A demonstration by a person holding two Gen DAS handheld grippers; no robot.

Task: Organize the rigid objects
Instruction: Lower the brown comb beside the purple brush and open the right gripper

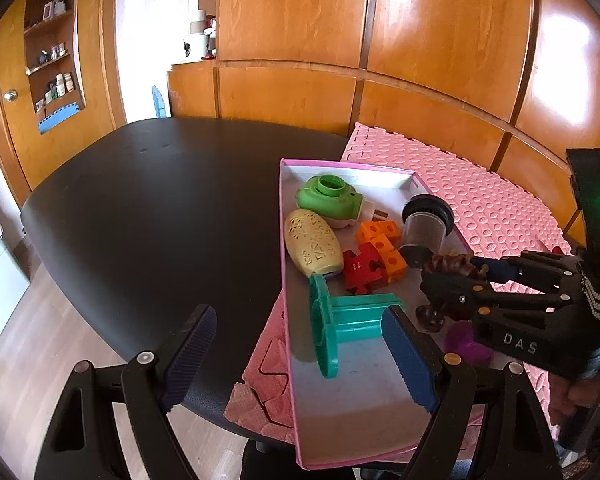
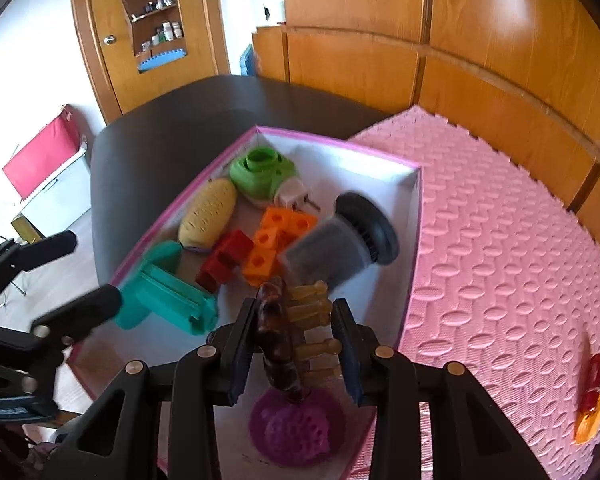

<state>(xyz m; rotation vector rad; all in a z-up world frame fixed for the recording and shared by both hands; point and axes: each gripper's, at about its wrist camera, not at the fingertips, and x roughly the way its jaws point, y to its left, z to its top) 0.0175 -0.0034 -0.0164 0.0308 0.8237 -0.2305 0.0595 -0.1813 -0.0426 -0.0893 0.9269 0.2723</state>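
Holding a dark brown comb-like clip [image 2: 278,336] with amber teeth, the right tool [image 2: 296,354] is pinched on it from both sides, above the near end of the pink-rimmed box [image 2: 414,216]. The left tool [image 1: 300,354] is spread wide with nothing between its blue-padded fingers [image 1: 410,362]; one finger sits over the bench [image 1: 148,208], the other over the box's near half. The box rests across the right edge of the black bench and partly on a pink foam mat [image 2: 500,248]. Inside it, toward the far end, lie a green plug-in device [image 1: 332,200], a beige perforated oval [image 1: 314,246], orange linking cubes [image 1: 384,244], a red puzzle piece [image 1: 360,270] and a clear canister with a black cap [image 1: 426,224] tipped on its side. A teal spool-shaped piece [image 1: 340,320] lies at mid-length. A purple perforated disc [image 2: 296,428] lies at the near end, apparently just below the clip, though motion blur prevents confirming contact. A red and orange item [image 2: 592,396] lies on the mat near its right edge.
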